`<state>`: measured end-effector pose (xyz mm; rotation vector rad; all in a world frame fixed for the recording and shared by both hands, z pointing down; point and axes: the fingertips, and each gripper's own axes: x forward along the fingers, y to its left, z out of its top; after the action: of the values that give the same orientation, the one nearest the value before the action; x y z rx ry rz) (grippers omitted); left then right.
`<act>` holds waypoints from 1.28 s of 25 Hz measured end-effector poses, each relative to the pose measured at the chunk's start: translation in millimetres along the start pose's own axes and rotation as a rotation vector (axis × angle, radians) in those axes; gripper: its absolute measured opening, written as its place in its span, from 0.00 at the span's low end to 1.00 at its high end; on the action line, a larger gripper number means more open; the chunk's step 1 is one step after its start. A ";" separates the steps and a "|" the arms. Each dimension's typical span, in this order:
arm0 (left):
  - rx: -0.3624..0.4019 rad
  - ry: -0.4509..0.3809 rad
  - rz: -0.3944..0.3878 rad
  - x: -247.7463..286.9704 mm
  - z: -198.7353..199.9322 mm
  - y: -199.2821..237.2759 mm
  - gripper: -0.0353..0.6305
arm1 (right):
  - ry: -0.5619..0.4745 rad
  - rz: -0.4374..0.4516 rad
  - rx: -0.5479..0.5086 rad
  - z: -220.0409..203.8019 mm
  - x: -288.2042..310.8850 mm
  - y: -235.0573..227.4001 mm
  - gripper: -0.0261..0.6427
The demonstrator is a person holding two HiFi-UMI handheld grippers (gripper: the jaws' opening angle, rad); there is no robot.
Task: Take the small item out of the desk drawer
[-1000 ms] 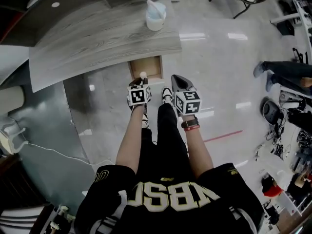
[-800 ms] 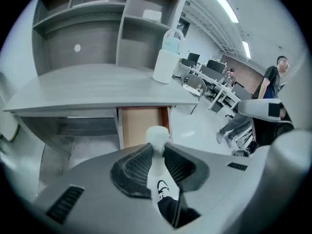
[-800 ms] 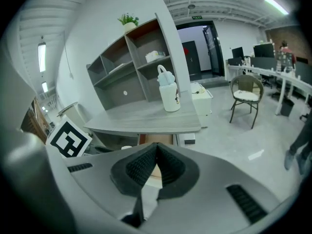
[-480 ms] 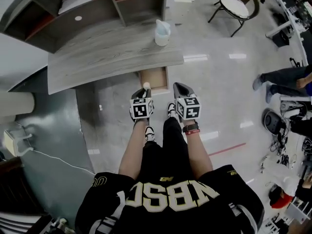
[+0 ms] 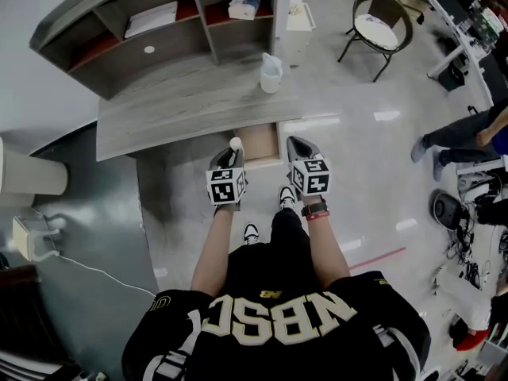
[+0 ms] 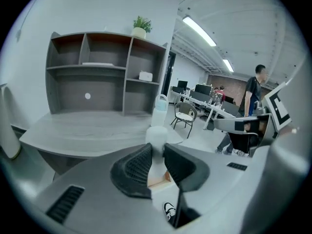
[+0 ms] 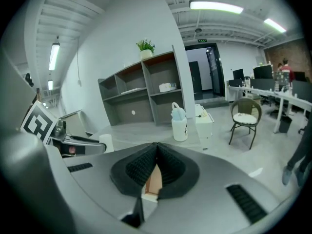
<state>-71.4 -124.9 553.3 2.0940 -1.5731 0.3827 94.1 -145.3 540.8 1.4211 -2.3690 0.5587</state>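
— Well, what was gripped by the left gripper (image 6: 156, 151)?
— A small white item (image 6: 157, 133) was clamped between its partly parted jaws, held up near the open drawer (image 5: 260, 143). The right gripper (image 7: 156, 148) was seen empty, jaws pressed together.

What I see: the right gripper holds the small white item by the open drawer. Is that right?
Not quite. It is the left gripper that holds the small white item by the open drawer. The left gripper view shows its jaws closed on it.
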 end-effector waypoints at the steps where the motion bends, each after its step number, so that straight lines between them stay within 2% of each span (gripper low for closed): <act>1: 0.006 -0.017 -0.001 -3.3 7.3 1.2 0.19 | -0.015 0.000 -0.006 7.0 0.1 1.3 0.05; 11: 0.049 -0.221 -0.003 -61.0 86.5 6.5 0.19 | -0.151 0.000 -0.065 72.7 -22.2 32.9 0.05; 18: 0.101 -0.334 0.002 -96.0 125.3 5.4 0.19 | -0.229 -0.027 -0.094 104.1 -40.1 52.6 0.05; 25: 0.118 -0.424 0.001 -122.0 147.5 -4.3 0.19 | -0.278 -0.039 -0.107 118.4 -57.1 57.8 0.05; 32: 0.126 -0.470 0.007 -137.9 153.1 -12.3 0.19 | -0.319 -0.036 -0.097 125.1 -71.9 59.8 0.05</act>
<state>-110.8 -92.1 353.4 2.3989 -1.8519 -0.0175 64.5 -125.5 388.8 1.6067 -2.5635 0.2155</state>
